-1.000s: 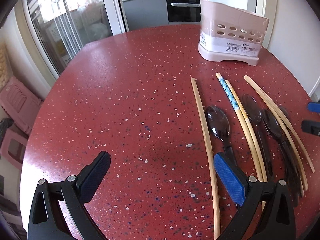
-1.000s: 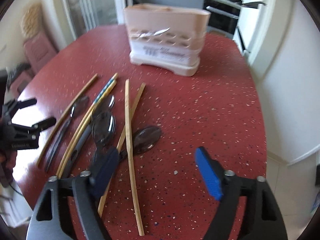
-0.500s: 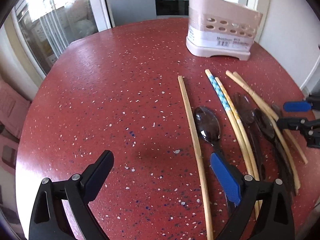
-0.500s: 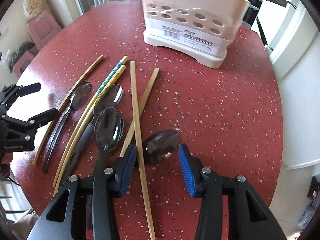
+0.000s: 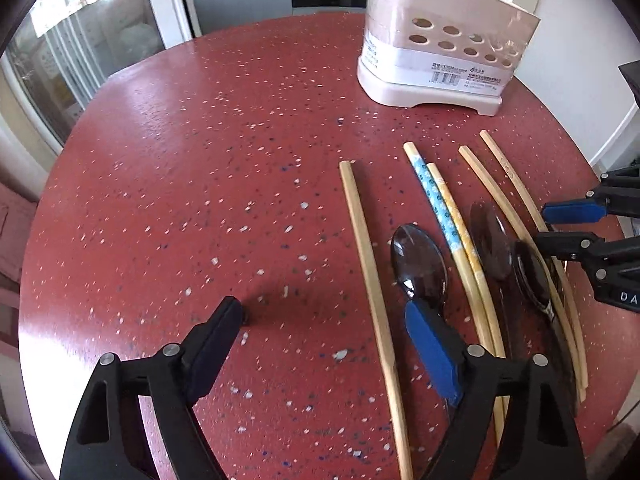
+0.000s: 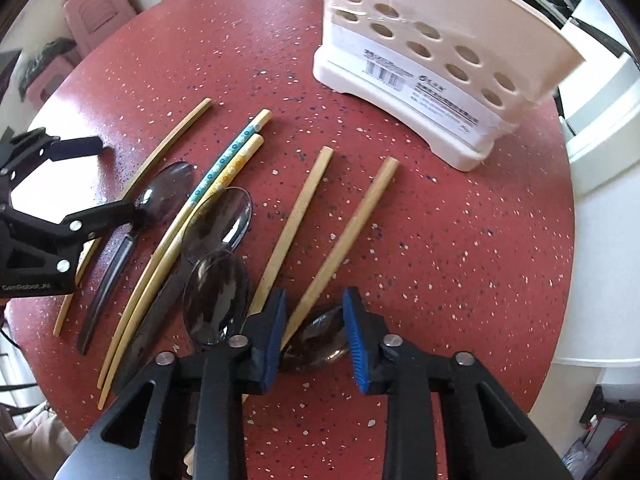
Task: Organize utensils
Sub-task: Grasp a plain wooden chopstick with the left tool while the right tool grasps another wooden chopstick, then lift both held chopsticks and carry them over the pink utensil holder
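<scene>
Several wooden chopsticks and dark translucent plastic spoons lie on a red speckled round table (image 5: 224,168). A pink utensil holder (image 5: 440,56) stands at the far side; it also shows in the right wrist view (image 6: 440,60). My left gripper (image 5: 324,320) is open and empty, low over the table, its right finger over a spoon (image 5: 418,256) beside a plain chopstick (image 5: 368,264). My right gripper (image 6: 314,320) is partly closed around a spoon bowl (image 6: 320,340) and a chopstick (image 6: 348,236), jaws astride them with a gap left.
Two patterned chopsticks (image 6: 224,168) and two more spoons (image 6: 216,296) lie left of my right gripper. A glass door (image 5: 80,48) and kitchen cabinets stand beyond the table. A pink stool (image 6: 96,12) stands on the floor to the left.
My right gripper has dropped toward the table and narrowed around the spoon bowl and chopstick. My left gripper has moved forward and lower, staying open.
</scene>
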Tool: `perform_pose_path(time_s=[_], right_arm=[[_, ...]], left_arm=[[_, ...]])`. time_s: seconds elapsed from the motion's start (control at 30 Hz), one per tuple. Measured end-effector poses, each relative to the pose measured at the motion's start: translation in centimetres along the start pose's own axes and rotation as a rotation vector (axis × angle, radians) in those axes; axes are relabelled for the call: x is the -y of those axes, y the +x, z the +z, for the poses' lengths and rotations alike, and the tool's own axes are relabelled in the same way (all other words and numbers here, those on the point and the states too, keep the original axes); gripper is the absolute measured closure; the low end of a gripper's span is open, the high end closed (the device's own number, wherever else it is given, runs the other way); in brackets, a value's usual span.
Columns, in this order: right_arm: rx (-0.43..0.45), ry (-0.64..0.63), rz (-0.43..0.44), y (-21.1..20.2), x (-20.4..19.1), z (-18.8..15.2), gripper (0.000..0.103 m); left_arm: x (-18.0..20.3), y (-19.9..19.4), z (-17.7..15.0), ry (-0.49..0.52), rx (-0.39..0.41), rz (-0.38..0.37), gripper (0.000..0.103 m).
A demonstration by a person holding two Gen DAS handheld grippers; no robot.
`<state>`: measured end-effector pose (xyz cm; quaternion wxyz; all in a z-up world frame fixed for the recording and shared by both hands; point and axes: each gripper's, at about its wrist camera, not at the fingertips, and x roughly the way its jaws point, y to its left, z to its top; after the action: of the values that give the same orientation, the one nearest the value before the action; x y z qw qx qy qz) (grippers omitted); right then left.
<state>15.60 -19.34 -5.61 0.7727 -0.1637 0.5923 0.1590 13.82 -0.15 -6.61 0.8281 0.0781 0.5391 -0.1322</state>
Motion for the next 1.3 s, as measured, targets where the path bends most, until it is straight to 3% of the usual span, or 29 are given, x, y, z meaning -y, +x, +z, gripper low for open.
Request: perform_pose_path(time_s=[0.17,0.2,0.23,0.3,0.6,0.87,1.07,1.3], right_arm=[[-0.016,0.010,0.028,-0.1,0.4,0.9,0.084],[-0.013,0.031,0.041,-0.1,0.6,1.0,0.087],[-0.010,0.055,0.060,-0.1,1.0,1.1,0.090],[-0.007,0.114,0.112,-0.1,2.1,1.2,0.095],[0.002,0.195,0.154,-0.2,5.6,0.7,0.097],[0.134,0.232,0.206,-2.9,8.2,-1.4,0.097],[0.268,0.279,0.262,-7.1,10.9,-3.4,0.097],[0.436,0.321,0.307,-12.1,15.0,-2.5,0.097]], left_arm=[[0.8,0.0,0.7,0.043,-0.038,-0.025,0.014],[1.0,-0.2,0.8,0.058,-0.038,-0.035,0.026],[1.2,-0.3,0.8,0.068,-0.035,-0.042,0.047],[1.5,-0.4,0.8,0.075,-0.036,-0.047,0.065],[0.9,-1.4,-0.8,-0.010,0.045,-0.049,0.067],[-0.6,-5.1,-2.5,-0.115,0.190,-0.083,0.067],[-0.9,-9.8,-0.3,-0.171,0.338,-0.105,0.068],[-0.4,-15.1,4.1,-0.178,0.502,-0.135,0.068]])
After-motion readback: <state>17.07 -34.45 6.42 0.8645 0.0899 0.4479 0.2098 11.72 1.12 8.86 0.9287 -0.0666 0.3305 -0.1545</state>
